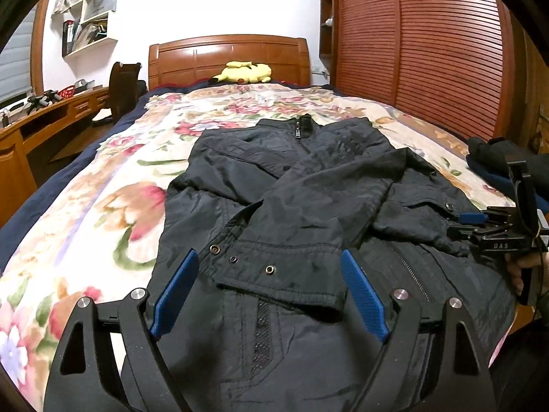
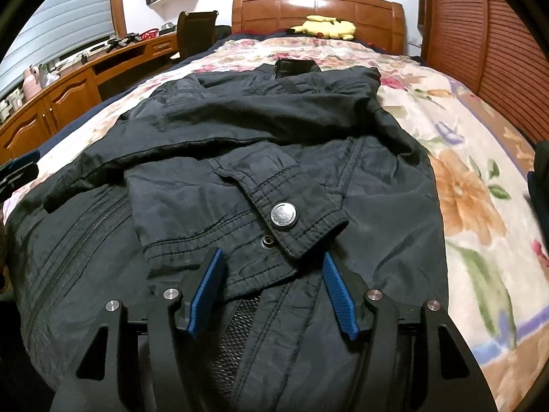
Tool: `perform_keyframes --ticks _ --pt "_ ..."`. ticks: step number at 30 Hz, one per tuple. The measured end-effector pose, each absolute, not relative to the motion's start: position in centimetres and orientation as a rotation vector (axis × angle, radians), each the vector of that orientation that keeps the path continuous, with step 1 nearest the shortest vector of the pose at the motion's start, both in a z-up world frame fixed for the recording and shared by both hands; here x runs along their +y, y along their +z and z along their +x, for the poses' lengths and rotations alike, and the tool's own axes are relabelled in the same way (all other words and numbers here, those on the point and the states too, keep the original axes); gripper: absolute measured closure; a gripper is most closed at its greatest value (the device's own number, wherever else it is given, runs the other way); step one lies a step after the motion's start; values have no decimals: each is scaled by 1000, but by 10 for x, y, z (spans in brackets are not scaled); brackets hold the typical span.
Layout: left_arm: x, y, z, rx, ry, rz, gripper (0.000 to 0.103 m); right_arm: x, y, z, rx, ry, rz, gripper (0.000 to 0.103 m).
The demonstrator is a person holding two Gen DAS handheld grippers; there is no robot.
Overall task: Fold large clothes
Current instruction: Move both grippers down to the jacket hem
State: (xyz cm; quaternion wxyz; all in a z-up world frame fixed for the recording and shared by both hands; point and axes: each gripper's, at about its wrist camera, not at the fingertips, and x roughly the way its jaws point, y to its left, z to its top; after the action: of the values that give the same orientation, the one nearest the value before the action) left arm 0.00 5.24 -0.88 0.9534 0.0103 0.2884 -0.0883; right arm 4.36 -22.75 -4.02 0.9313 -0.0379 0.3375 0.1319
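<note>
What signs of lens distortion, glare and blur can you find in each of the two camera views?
Left wrist view: the fisheye bends the slatted red-brown wardrobe door and leaves black corners; the floral blanket looks soft towards the edge. Right wrist view: room light glints off the round silver snap button and the glossy wooden headboard; the blanket's right edge smears.

The jacket lies on the bed, collar toward the headboard. Both sleeves cross over its front. A plush toy sits before the headboard. A desk stands left; apparently a wardrobe stands right.
</note>
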Motion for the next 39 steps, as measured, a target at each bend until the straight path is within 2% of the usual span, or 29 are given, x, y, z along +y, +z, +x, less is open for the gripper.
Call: perform_keyframes --ticks 23,39 --pt "91 -20 -48 630 -68 -35 18 -249 -29 12 652 233 -63 38" --pt "105 -31 -79 673 2 -4 18 -297 -17 -57 642 198 -73 38"
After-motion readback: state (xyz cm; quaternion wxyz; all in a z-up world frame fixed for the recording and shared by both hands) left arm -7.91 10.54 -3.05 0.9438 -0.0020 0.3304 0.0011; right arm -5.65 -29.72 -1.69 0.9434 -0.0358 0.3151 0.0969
